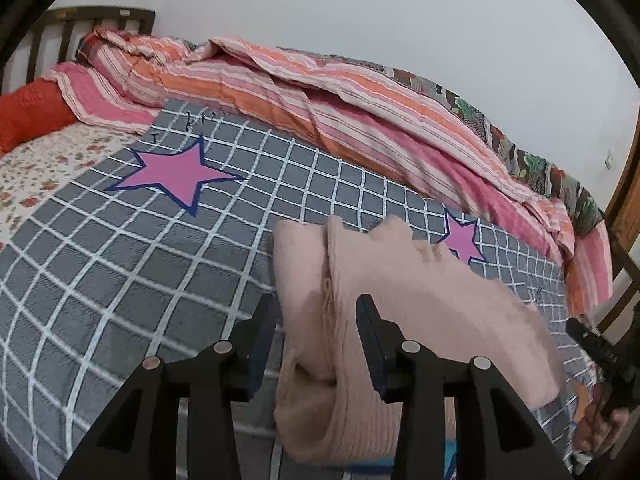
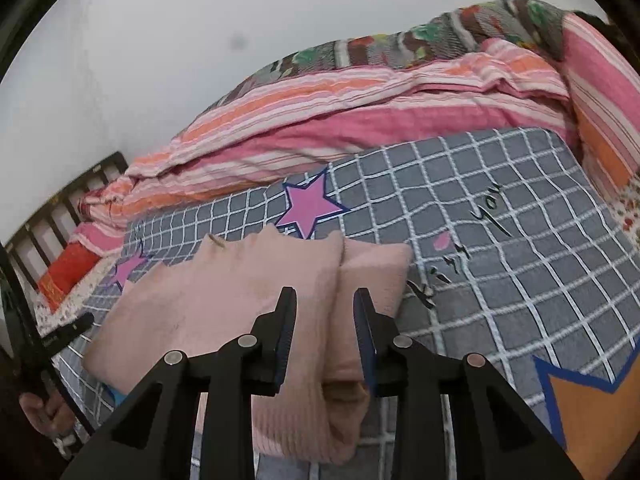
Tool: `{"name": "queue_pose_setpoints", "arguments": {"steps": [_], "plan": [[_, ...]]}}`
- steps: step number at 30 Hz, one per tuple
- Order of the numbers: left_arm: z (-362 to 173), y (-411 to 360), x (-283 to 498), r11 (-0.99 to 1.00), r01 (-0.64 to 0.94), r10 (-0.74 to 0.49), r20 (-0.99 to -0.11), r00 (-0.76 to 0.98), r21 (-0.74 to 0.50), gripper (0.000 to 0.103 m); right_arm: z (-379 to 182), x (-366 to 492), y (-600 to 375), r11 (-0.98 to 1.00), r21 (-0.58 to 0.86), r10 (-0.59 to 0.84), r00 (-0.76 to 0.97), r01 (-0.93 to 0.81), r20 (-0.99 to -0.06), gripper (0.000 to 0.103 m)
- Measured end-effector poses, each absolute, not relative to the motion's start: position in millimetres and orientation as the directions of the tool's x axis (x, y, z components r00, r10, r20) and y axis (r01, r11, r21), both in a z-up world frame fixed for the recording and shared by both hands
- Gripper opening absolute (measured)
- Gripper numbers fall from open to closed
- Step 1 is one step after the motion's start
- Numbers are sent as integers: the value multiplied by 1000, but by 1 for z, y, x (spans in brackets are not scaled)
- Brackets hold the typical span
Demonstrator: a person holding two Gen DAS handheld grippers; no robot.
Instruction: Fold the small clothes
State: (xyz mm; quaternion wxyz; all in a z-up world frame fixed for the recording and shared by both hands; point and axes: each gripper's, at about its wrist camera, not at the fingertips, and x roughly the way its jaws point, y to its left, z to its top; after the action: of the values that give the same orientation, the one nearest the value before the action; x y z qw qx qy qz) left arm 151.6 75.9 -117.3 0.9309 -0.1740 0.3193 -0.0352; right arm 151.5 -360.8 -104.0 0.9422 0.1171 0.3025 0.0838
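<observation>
A: Pink knit garment [image 1: 400, 300], left wrist view first: it lies bunched on the grey checked bedspread [image 1: 120, 272], a fold running up between the fingers of the left gripper [image 1: 316, 312]. The jaws stand part open; the pads look clear of the cloth, so nothing is held.

B: Soft, light and floppy, I'd judge. Best taken by a hem or corner, both layers pinched together.

A: Right wrist view: the same garment [image 2: 240, 292], the right gripper [image 2: 324, 312] part open astride its middle crease, not pinching.

B: Any writing?

A: On the bedspread [image 2: 520, 280], black script [image 2: 488, 212] ending in "you"; the first word I can't read surely.
</observation>
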Motion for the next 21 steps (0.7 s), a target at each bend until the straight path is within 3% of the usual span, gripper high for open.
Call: {"name": "queue_pose_setpoints", "arguments": {"steps": [5, 11, 14, 17, 18, 19, 21], "plan": [[-110, 59, 194, 933, 41, -266, -608, 748, -357, 39, -104, 177, -340, 969, 225, 218, 789, -105, -574, 33], [-118, 35, 250, 966, 6, -190, -693, 696, -259, 41, -114, 217, -327, 977, 191, 191, 761, -89, -620, 36], [-138, 35, 254, 962, 4, -204, -706, 678, -274, 40, -132, 235, -329, 982, 183, 162, 706, -47, -690, 36], [-148, 33, 249, 973, 7, -175, -711, 681, -232, 13, -149, 244, -327, 984, 175, 150, 660, -29, -736, 29], [-146, 33, 248, 972, 17, -181, -697, 694, -236, 7, -149, 244, -326, 986, 166, 145, 662, -32, -735, 17], [-142, 35, 245, 968, 22, -191, -676, 712, -250, 7, -149, 244, -323, 987, 152, 144, 666, -46, -732, 7], [-133, 43, 236, 959, 6, -185, -610, 771, -284, 7, -145, 241, -319, 984, 156, 172, 689, -86, -705, 6]]}}
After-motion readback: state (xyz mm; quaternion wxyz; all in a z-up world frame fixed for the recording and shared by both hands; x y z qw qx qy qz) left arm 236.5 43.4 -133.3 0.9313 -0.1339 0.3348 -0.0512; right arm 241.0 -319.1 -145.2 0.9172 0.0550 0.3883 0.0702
